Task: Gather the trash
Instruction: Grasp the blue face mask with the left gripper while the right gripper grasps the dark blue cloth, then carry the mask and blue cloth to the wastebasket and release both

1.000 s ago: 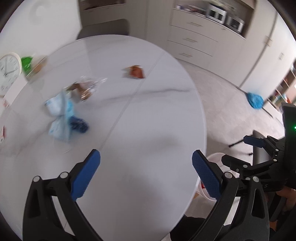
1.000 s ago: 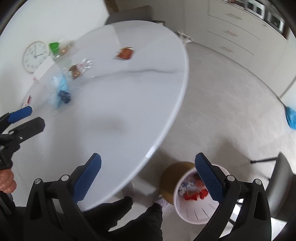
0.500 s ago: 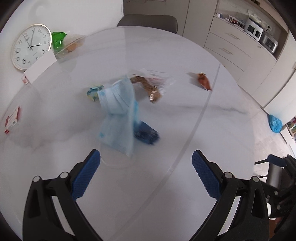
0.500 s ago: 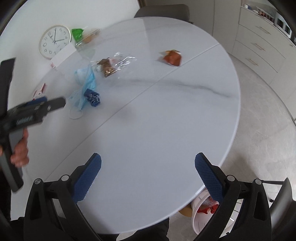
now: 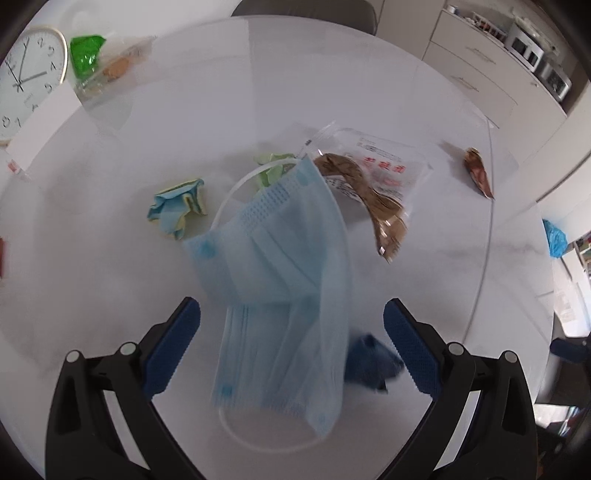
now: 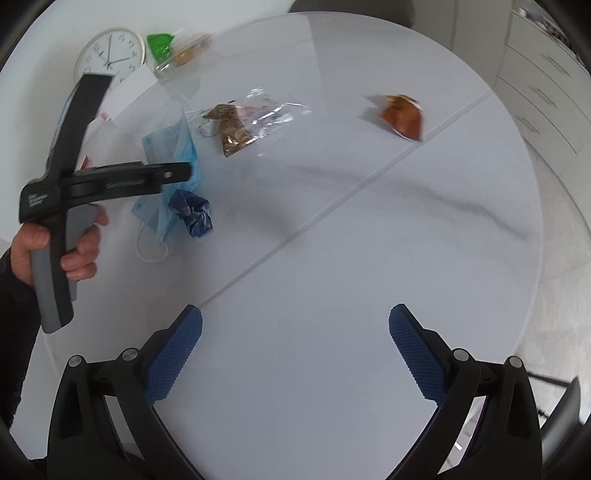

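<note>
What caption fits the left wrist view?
Open left gripper poised over a blue face mask among wrappers on a white table.

Desk (image 6: pixel 369 258): round, white marbled top, a seam running across it.
Wall (image 5: pixel 147 14): plain white, behind the desk's far-left edge.
Chair (image 5: pixel 303 9): dark, at the far edge.
Cabinets (image 5: pixel 480 74): pale drawers, right.
Floor (image 6: pixel 554 277): pale, speckled.

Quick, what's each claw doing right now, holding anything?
Left gripper: open, empty, the mask between its fingers.
Right gripper: open, empty, over bare table.
</note>
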`<state>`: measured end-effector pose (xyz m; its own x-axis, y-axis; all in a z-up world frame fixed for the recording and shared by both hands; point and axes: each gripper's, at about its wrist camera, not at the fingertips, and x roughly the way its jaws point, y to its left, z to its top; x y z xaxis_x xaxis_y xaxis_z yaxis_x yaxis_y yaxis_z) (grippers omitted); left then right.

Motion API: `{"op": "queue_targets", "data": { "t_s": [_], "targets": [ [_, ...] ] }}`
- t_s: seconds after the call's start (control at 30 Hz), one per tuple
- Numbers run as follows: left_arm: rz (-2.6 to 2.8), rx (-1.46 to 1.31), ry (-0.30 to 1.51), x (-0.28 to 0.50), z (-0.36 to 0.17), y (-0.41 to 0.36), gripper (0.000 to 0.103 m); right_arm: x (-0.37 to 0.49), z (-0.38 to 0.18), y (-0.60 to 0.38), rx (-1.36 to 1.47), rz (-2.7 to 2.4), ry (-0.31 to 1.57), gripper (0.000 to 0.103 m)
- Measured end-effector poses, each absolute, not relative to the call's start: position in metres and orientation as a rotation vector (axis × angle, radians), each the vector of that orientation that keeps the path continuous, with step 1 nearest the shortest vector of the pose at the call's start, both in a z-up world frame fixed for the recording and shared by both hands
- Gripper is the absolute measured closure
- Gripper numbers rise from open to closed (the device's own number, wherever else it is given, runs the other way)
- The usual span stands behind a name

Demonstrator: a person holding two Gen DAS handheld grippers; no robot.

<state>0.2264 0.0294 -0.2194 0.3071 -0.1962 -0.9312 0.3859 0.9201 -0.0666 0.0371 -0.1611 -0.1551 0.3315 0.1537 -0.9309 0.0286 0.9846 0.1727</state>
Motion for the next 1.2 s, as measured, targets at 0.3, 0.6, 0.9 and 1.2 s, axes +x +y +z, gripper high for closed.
{"op": "queue_targets", "data": {
  "t_s": [0.3, 0.6, 0.9, 1.2],
  "targets": [
    [-0.369, 0.141, 1.221, 0.250, -0.237, 0.031, 0.031, 0.071, -0.170, -0.149, 0.146, 0.150, 1.248, 0.003],
    [-0.336, 0.157, 1.176, 0.241, -0.228, 0.041, 0.075, 0.094, -0.168, -0.121, 0.098, 0.267, 1.194, 0.004],
    [-0.287, 0.082, 1.142, 0.212, -0.193, 0.079, 0.077, 0.127, -0.182, -0.069, 0.010, 0.391, 1.187, 0.033],
    [-0.255, 0.044, 1.132, 0.176, -0.179, 0.104, 0.077, 0.138, -0.201, -0.045, -0.079, 0.354, 1.223, 0.072]
  ]
}}
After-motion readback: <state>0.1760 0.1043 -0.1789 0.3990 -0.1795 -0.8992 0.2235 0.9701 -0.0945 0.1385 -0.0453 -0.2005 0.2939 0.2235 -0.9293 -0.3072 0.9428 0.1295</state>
